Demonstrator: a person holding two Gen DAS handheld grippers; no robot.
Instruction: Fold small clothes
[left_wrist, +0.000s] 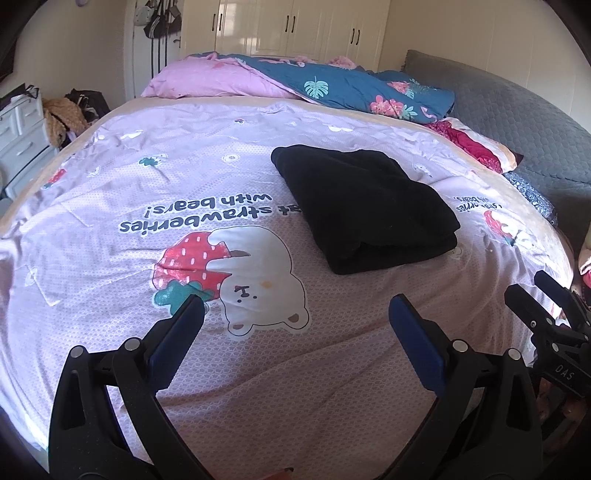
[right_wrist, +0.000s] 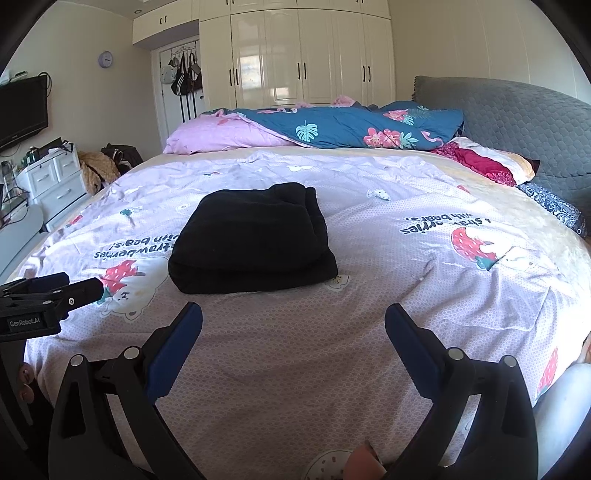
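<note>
A black garment (left_wrist: 365, 206) (right_wrist: 251, 240) lies folded into a thick rectangle on the pink bear-and-strawberry bedspread (left_wrist: 258, 376) (right_wrist: 314, 376). My left gripper (left_wrist: 295, 310) hovers open over the bedspread, near and to the left of the garment, with nothing between its blue pads. My right gripper (right_wrist: 293, 314) is also open and empty, just short of the garment's near edge. Each gripper shows at the edge of the other's view: the right gripper (left_wrist: 532, 286) at the right side, the left gripper (right_wrist: 79, 282) at the left side. Neither touches the garment.
A pink pillow (right_wrist: 218, 136) and a blue floral quilt (right_wrist: 351, 127) are heaped at the far end of the bed. A red cloth (right_wrist: 484, 162) lies by the grey headboard (right_wrist: 517, 118). White drawers (right_wrist: 55, 181) stand left of the bed, with white wardrobes (right_wrist: 303, 55) behind.
</note>
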